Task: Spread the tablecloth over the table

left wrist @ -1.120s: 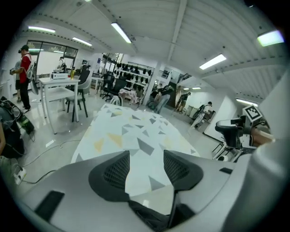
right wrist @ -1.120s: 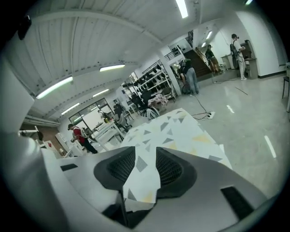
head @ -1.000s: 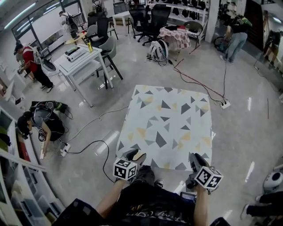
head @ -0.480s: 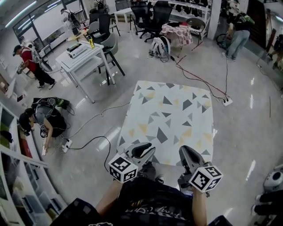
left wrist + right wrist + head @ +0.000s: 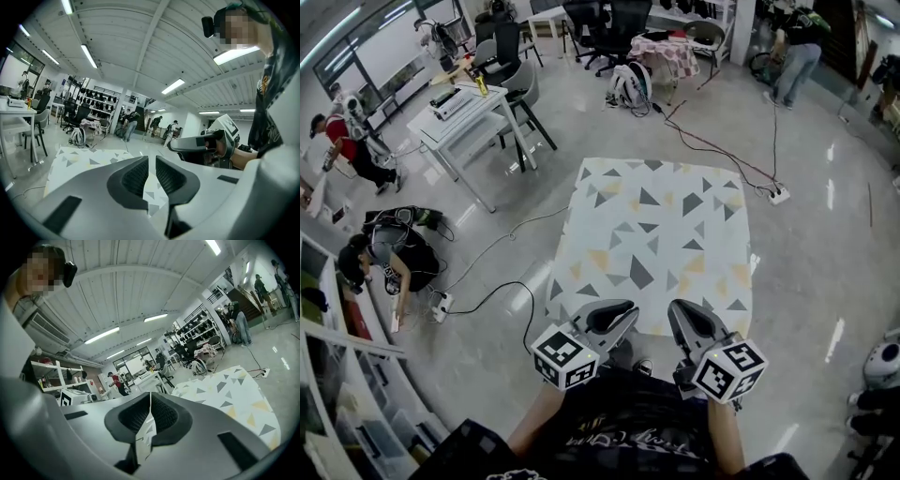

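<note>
The tablecloth (image 5: 656, 234), white with grey and yellow triangles, lies flat over the low table in front of me, and it also fills the ground ahead in the left gripper view (image 5: 75, 164) and the right gripper view (image 5: 234, 390). My left gripper (image 5: 622, 311) hovers by the cloth's near edge; its jaws (image 5: 152, 163) have just been closing and keep a slim gap with nothing in it. My right gripper (image 5: 680, 311) hovers beside it; its jaws (image 5: 150, 401) have just been closing and meet with nothing held. Neither gripper touches the cloth.
A white desk (image 5: 464, 117) with chairs stands at the far left. A black cable (image 5: 492, 300) trails over the floor by a crouching person (image 5: 389, 262). Another cable runs to a power strip (image 5: 778, 195) at the right. A backpack (image 5: 628, 89) lies beyond the table.
Both grippers have risen and drawn closer together, and now point out level over the cloth's near edge. The cloth has not moved.
</note>
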`<state>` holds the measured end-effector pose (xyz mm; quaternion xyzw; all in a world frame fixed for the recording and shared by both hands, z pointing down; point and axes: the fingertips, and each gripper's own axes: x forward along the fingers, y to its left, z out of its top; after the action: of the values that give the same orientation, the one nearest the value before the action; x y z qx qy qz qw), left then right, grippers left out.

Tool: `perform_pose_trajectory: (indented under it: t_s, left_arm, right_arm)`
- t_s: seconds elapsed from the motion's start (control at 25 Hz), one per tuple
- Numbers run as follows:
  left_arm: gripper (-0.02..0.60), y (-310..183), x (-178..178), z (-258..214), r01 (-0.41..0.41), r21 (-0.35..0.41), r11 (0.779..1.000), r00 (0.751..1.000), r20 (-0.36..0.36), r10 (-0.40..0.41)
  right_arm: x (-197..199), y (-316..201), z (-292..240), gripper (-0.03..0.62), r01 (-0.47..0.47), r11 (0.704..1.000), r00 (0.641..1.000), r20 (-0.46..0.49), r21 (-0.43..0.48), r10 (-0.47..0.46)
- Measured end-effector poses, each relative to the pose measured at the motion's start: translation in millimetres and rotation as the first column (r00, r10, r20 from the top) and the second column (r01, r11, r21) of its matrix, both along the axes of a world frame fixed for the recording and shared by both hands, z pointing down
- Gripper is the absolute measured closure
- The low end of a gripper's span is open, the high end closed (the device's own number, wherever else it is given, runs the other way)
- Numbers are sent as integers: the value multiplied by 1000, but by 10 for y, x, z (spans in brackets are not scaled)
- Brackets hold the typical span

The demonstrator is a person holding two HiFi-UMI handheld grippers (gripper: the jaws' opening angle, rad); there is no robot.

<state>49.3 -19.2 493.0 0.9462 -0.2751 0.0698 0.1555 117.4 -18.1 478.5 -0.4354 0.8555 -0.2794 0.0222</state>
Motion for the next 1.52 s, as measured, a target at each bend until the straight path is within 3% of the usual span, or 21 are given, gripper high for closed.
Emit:
perform_pose_trajectory:
  t_s: [0.24, 0.68, 1.52]
  left_arm:
    - [534, 71, 39, 5, -26, -12, 1000, 1000, -1, 26]
    - [535, 98, 84, 45, -32, -11, 999, 999, 31, 32]
    - [535, 71, 219, 123, -55, -8, 998, 996, 71, 55]
  right_arm:
    - [10, 42, 83, 579, -9, 1000, 1000, -28, -28, 9]
    - [46, 40, 119, 580, 17, 998, 1000, 6, -63, -17]
    - [393, -49, 224, 580, -63, 994, 998, -33, -91, 60]
